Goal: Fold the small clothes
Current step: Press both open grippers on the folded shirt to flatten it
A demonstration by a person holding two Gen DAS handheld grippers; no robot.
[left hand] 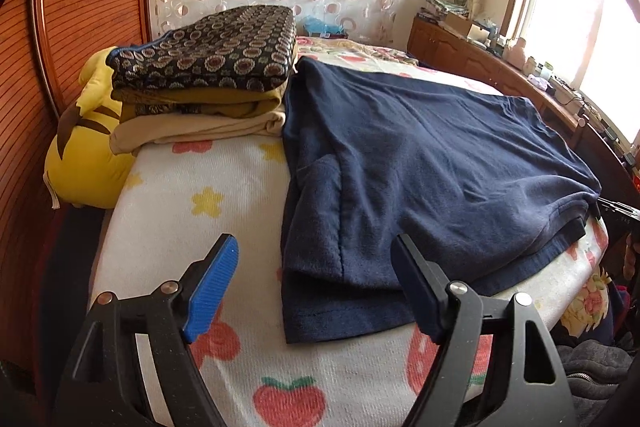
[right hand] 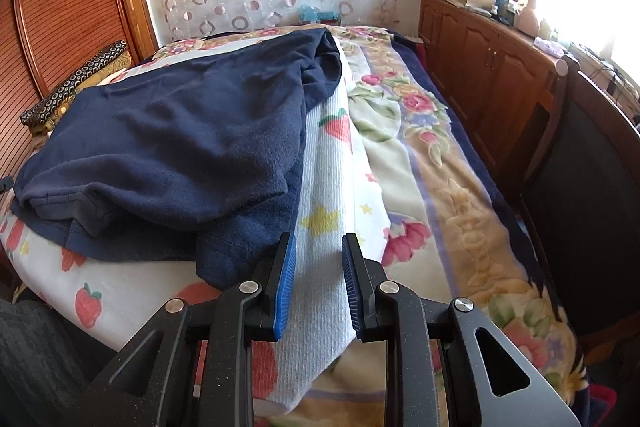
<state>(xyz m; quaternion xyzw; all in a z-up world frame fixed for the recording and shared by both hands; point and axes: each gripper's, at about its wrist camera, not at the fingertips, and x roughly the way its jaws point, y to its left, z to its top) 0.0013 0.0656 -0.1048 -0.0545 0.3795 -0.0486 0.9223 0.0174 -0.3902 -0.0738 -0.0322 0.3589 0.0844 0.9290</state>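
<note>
While a navy T-shirt [left hand: 420, 163] lies spread across the middle of the left wrist view, on a fruit-print blanket [left hand: 224, 195] covering the bed, the left gripper [left hand: 316, 287] hangs at the bottom of the frame with its fingers spread wide and nothing between them. Seen from the right wrist camera, the navy T-shirt [right hand: 168, 135] fills the left half of the picture, partly doubled over itself, while the right gripper [right hand: 319, 287] sits at lower centre, fingers parted by a narrower gap and gripping nothing, over a raised ridge of the fruit-print blanket [right hand: 328, 219].

Soft, light knit, the shirt looks likely to sag and drag rather than hold a shape; the stitched hem at its near lower corner, or the edge of the sleeve, appears the surest place to pinch.

A folded stack [left hand: 208, 67] of patterned cloth sits at upper left, beside a yellow plush toy [left hand: 88, 147]. The collar cannot be made out, the shirt's far edge is foreshortened, and window glare washes out the upper right.
</note>
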